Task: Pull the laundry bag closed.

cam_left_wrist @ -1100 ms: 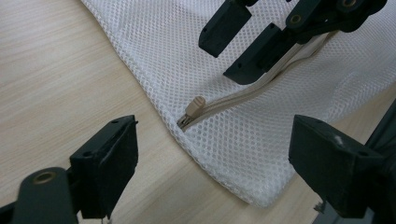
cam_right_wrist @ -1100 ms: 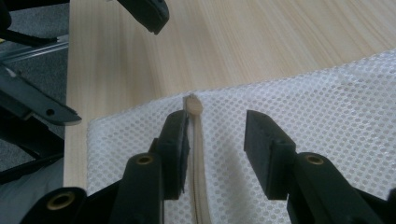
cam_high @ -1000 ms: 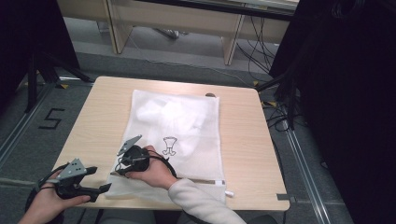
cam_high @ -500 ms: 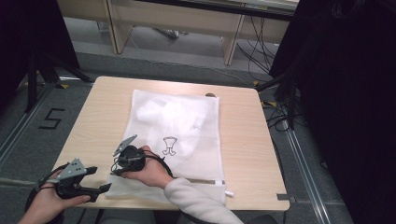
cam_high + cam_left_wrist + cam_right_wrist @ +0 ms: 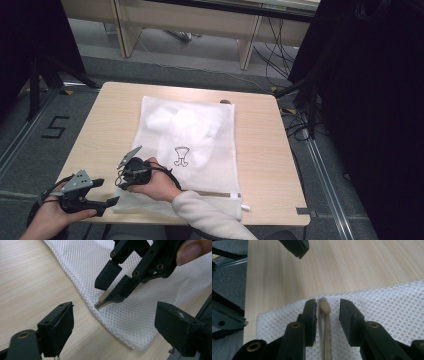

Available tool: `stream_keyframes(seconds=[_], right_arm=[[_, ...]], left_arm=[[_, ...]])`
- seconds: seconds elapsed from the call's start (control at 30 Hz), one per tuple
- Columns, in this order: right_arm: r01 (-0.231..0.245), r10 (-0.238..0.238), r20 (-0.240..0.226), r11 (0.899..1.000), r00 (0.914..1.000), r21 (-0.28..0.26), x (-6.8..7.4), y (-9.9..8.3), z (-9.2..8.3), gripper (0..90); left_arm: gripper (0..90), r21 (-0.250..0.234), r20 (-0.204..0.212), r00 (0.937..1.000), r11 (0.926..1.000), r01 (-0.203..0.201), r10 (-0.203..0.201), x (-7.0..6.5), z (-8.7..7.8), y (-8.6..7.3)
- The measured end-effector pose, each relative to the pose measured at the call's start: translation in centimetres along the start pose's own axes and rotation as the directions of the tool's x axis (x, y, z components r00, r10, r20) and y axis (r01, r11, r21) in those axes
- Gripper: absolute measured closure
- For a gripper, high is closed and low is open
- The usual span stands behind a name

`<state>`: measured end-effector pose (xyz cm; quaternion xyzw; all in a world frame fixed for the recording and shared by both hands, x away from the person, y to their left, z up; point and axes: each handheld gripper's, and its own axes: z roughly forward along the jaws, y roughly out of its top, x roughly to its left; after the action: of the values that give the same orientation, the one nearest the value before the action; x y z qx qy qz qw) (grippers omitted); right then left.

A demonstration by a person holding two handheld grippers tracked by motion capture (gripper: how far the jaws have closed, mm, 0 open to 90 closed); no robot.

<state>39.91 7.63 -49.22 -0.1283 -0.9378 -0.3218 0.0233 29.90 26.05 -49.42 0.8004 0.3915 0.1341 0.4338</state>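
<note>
The white mesh bag (image 5: pixel 192 145) lies flat on the wooden table (image 5: pixel 260 150). The right gripper (image 5: pixel 327 307) has just been closing, its jaws now narrow either side of the beige zipper pull (image 5: pixel 324 306), seemingly not yet pinching it. The left gripper (image 5: pixel 113 322) hovers wide open over the bag's corner

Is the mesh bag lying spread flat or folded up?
Spread flat: the mesh bag lies in one sheet on the table, all its corners out, something white inside.
</note>
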Motion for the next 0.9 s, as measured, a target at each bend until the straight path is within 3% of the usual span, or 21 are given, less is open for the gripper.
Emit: stream_keyframes(seconds=[0.13,0.17,0.33,0.43,0.5,0.63,0.67,0.73,0.83,0.9], right_arm=[[0.014,-0.014,0.002,1.0,0.9999,0.004,-0.17,0.13,0.24,68.3],[0.003,-0.003,-0.002,1.0,1.0,0.011,-0.18,0.15,0.36,69.1],[-0.013,0.013,-0.014,1.0,0.9998,0.014,-0.08,0.27,0.62,70.9],[-0.028,0.029,-0.017,0.999,0.9994,0.025,-0.26,0.35,0.74,73.8],[-0.013,0.013,-0.012,1.0,0.9998,0.021,-0.42,0.35,0.8,74.8],[-0.032,0.032,-0.019,0.999,0.9993,0.028,-0.17,0.4,0.85,80.0],[-0.026,0.026,-0.013,0.999,0.9996,0.031,-0.13,0.4,0.86,80.7],[-0.019,0.02,-0.016,0.999,0.9997,0.031,-0.1,0.44,0.89,81.7],[-0.019,0.02,-0.017,0.999,0.9997,0.028,0.05,0.54,0.82,81.8],[-0.013,0.014,-0.018,1.0,0.9997,0.028,0.07,0.6,0.72,81.9]], left_arm=[[15.4,0.005,-0.003,1.0,1.0,-0.001,0.001,0.01,-0.04,0.01],[15.4,0.008,-0.005,0.9998,0.9997,0.021,-0.021,-0.1,-0.04,-0.01],[15.4,0.007,-0.009,1.0,1.0,0.0,0.0,0.03,-0.08,0.03],[15.4,0.004,-0.008,0.9998,0.9998,0.019,-0.019,-0.06,-0.04,-0.04],[15.4,0.008,-0.009,1.0,1.0,0.0,0.0,0.04,-0.08,0.03],[15.4,0.006,-0.006,1.0,1.0,-0.001,0.001,0.04,-0.05,0.0],[15.4,0.006,-0.007,0.9998,0.9998,0.02,-0.02,-0.06,-0.03,-0.05],[15.4,0.009,-0.009,1.0,1.0,0.001,0.0,0.03,-0.08,0.04],[15.4,-0.009,-0.011,0.9999,0.9999,0.005,-0.005,-0.02,0.06,-0.05],[15.5,0.006,-0.005,1.0,0.9999,0.008,-0.008,0.03,0.02,-0.02]])
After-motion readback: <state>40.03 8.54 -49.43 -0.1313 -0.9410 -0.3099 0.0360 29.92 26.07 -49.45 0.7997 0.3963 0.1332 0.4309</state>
